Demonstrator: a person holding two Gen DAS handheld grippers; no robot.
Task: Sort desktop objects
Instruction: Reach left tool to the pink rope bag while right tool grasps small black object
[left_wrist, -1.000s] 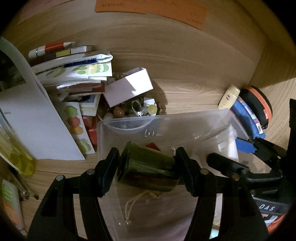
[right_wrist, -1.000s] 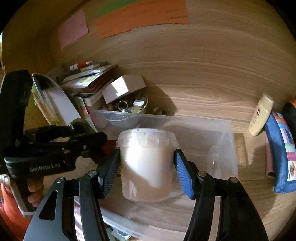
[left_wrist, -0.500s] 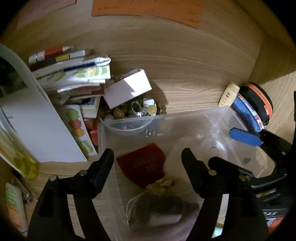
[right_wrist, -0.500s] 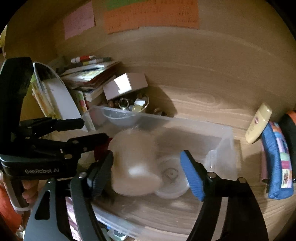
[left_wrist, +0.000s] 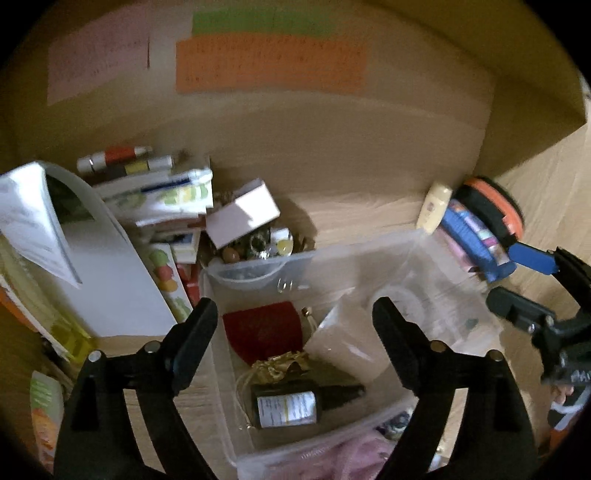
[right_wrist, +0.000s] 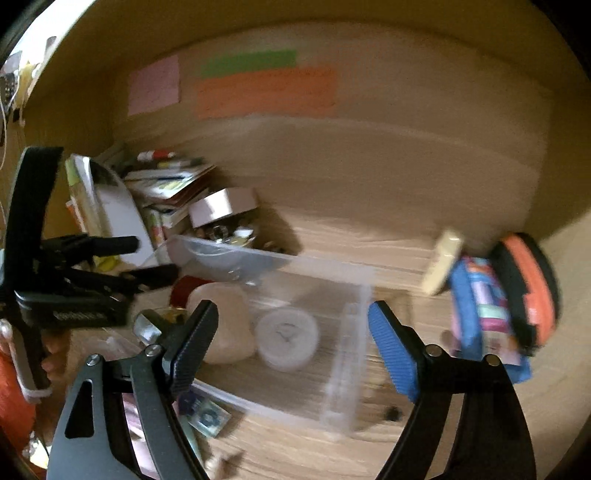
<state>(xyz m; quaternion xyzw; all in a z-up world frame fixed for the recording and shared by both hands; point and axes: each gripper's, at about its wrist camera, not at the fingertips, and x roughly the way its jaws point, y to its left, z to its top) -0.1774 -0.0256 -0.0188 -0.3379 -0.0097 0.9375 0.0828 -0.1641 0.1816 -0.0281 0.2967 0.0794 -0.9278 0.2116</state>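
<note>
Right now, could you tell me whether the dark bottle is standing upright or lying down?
Lying down: the dark bottle rests on its side in the clear bin.

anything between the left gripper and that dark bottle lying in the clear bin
Nothing visible. The left gripper hangs over the clear bin with its jaws opening and nothing between them. The dark bottle lies on its side below, uncovered; a gold pouch sits just beyond it, not over it.
</note>
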